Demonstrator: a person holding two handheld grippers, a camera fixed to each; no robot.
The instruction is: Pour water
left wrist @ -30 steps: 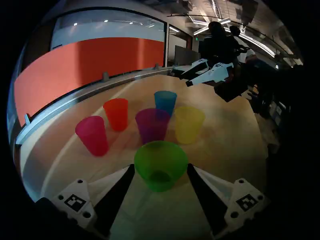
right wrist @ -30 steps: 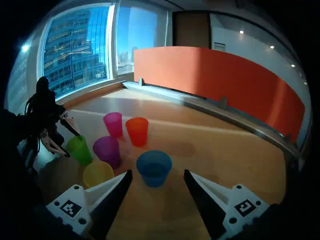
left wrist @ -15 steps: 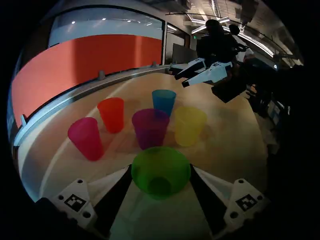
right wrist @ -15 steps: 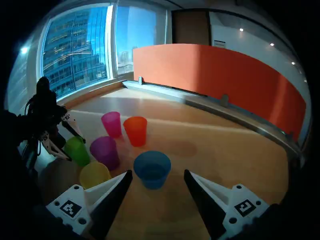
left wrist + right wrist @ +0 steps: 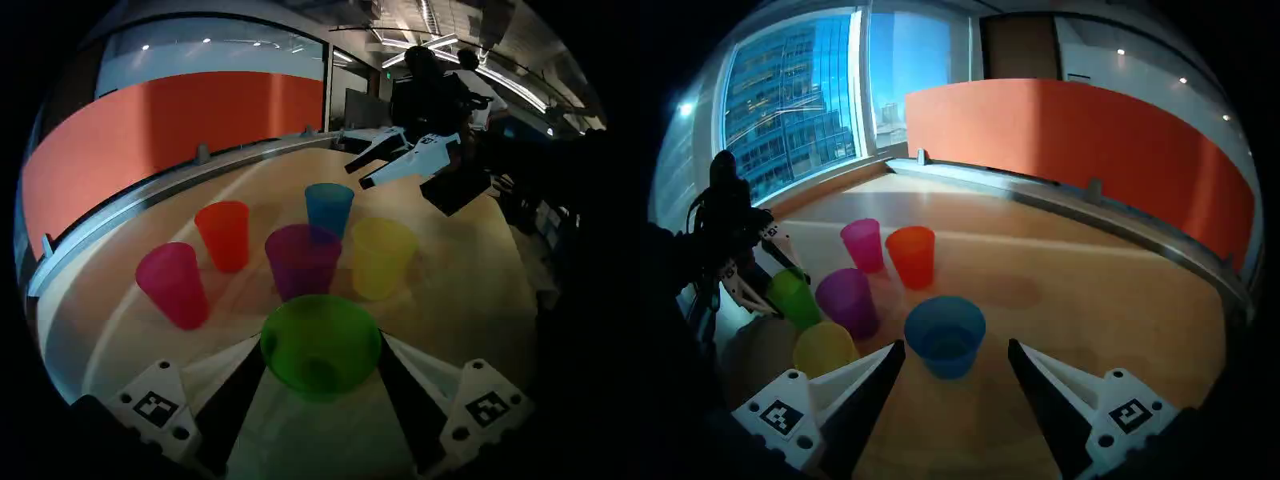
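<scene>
The left gripper (image 5: 321,336) has its fingers close along both sides of the green cup (image 5: 322,356) on the table (image 5: 456,272), but I cannot tell whether they press on it. Just beyond it a purple cup (image 5: 302,260) stands at 12 o'clock, a yellow cup (image 5: 382,256) at 1, an orange cup (image 5: 224,234) at 11 and a pink cup (image 5: 172,284) at 10. The right gripper (image 5: 956,344) is spread wide around the blue cup (image 5: 945,336) with a gap on each side.
</scene>
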